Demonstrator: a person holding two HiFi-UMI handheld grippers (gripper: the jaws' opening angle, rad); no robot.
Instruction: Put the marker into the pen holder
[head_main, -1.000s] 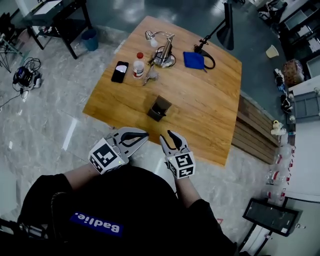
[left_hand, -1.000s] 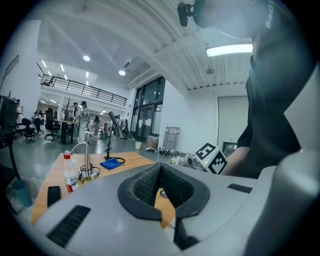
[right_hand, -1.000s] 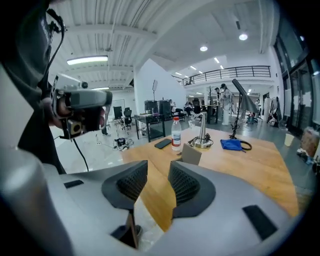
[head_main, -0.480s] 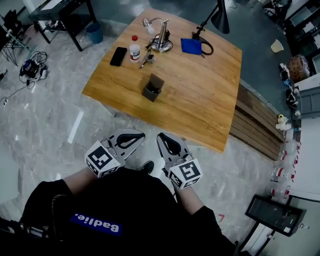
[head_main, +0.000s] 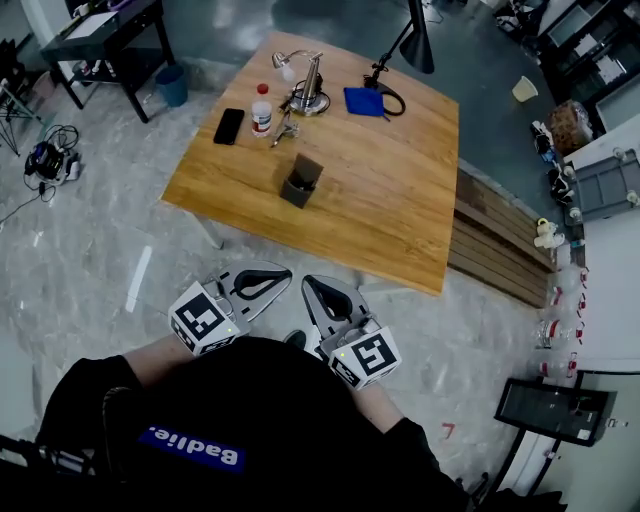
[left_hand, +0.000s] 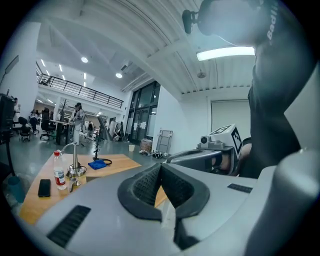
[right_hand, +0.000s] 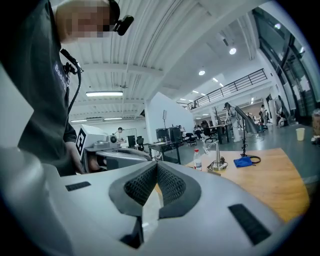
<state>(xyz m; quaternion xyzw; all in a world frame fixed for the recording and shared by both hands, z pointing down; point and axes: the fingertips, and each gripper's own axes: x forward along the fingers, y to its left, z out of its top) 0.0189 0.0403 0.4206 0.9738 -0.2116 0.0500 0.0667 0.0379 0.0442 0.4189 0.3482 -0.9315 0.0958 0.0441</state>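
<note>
step: reach the table (head_main: 400, 200) | left gripper (head_main: 284, 273): jaws together, empty | right gripper (head_main: 309, 284): jaws together, empty | pen holder (head_main: 299, 182): upright mid-table, well apart from both | marker: not clear, perhaps by the bottle (head_main: 262, 108) | advice: step closer, open one gripper before descending

Bright, even light comes from ceiling strip lamps (left_hand: 225, 52); the glossy floor (head_main: 100, 230) shows pale glare. Views along my left tool (left_hand: 161, 165) and right tool (right_hand: 157, 163) bulge, darkening at the rounded edges; far background is soft.
</note>
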